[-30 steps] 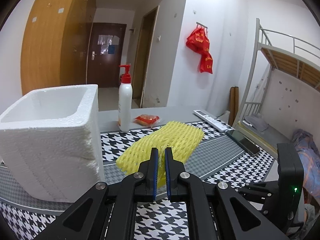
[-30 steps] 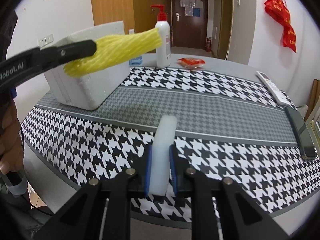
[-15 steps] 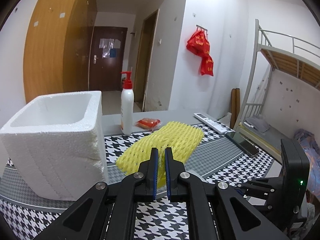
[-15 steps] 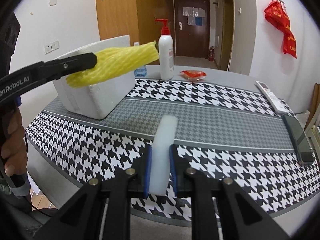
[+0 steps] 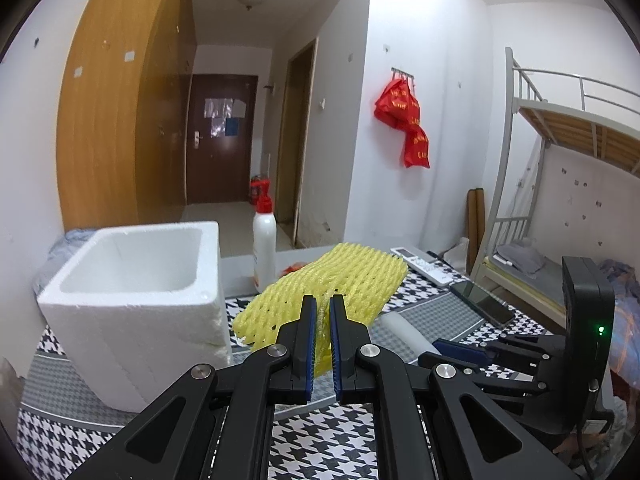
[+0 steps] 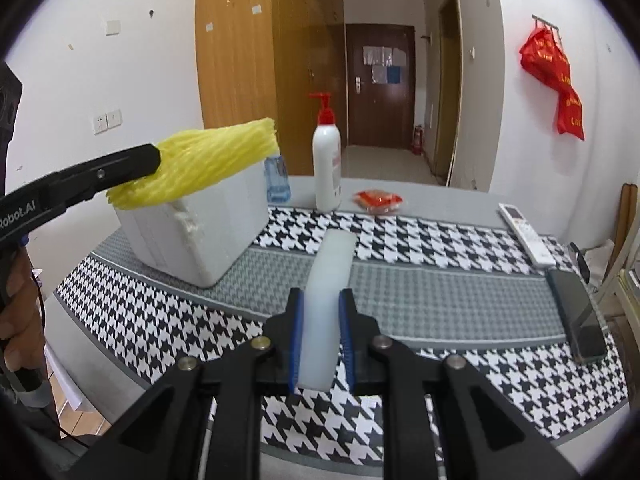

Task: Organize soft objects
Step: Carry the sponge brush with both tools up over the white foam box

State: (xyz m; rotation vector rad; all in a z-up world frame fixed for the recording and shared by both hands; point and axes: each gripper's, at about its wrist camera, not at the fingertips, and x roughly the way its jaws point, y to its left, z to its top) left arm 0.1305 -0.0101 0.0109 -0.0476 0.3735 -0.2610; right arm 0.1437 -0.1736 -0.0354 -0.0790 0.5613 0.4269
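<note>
My left gripper [image 5: 323, 312] is shut on a yellow foam net sleeve [image 5: 340, 280] and holds it in the air to the right of an open white styrofoam box [image 5: 136, 280]. In the right wrist view the sleeve [image 6: 208, 160] hangs over the box's [image 6: 200, 232] near top edge, held by the left gripper [image 6: 154, 160]. My right gripper [image 6: 322, 320] is shut on a white foam strip [image 6: 330, 272], held above the table. The strip's tip [image 5: 404, 334] and the right gripper also show at lower right in the left wrist view.
A white pump bottle [image 6: 327, 168], a red packet [image 6: 378, 199] and a small blue pack [image 6: 277, 180] stand at the table's far side. A remote [image 6: 526, 234] and a phone [image 6: 578, 312] lie at the right. The table has a houndstooth cloth [image 6: 400, 236].
Both grippers have risen with their loads. The yellow sleeve has moved up to the box's top edge. The box's opening now shows from above in the left wrist view.
</note>
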